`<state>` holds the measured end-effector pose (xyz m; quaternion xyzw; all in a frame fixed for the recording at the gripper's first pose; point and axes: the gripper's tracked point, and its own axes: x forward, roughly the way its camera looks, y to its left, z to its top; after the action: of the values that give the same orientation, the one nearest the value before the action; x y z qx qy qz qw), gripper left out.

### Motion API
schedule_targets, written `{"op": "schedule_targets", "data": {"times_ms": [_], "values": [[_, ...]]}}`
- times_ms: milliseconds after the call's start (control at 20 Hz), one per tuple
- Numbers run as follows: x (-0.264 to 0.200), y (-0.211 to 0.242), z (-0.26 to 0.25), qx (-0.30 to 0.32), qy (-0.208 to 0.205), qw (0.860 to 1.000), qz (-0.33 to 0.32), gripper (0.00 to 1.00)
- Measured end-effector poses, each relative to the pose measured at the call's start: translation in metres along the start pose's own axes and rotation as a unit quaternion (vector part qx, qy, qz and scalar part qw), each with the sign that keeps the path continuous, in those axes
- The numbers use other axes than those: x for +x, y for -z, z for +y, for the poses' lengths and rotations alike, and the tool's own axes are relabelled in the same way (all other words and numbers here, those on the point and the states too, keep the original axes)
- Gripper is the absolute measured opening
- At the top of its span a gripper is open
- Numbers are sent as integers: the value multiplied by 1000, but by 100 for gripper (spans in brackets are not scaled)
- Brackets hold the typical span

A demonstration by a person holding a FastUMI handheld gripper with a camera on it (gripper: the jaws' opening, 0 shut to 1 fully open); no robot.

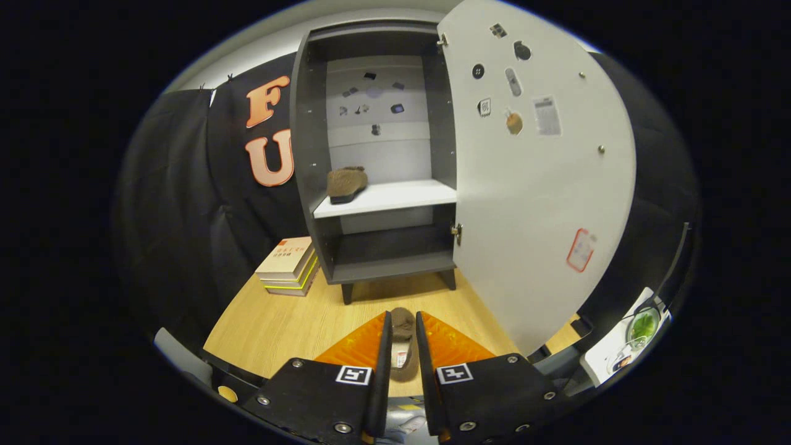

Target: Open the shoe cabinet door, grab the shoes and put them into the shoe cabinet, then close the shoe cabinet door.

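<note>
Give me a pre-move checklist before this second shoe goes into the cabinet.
1. Cabinet door swung wide open: ok.
2. Brown shoe held between the fingers of the hand-held gripper: ok, both fingers appear to press its sides.
3. First shoe already on the white shelf: ok.
4. Free shelf space to the right of that shoe: ok.
5. Stack of books beside the cabinet, out of the path: ok.
6. Grip firmness: cannot tell.

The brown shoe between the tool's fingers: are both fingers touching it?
Touching. In the gripper view the brown shoe fills the narrow slot between the tool's fingers, with no gap either side.
</note>
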<state>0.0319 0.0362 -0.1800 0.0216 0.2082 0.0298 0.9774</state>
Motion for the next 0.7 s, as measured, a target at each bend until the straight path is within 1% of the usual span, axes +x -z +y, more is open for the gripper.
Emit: {"op": "schedule_targets", "data": {"times_ms": [250, 500, 700], "values": [[42, 62, 14, -26, -22, 998, 54, 25], [95, 115, 24, -47, -40, 994, 93, 25], [136, 145, 30, -61, -51, 990, 114, 25]]}}
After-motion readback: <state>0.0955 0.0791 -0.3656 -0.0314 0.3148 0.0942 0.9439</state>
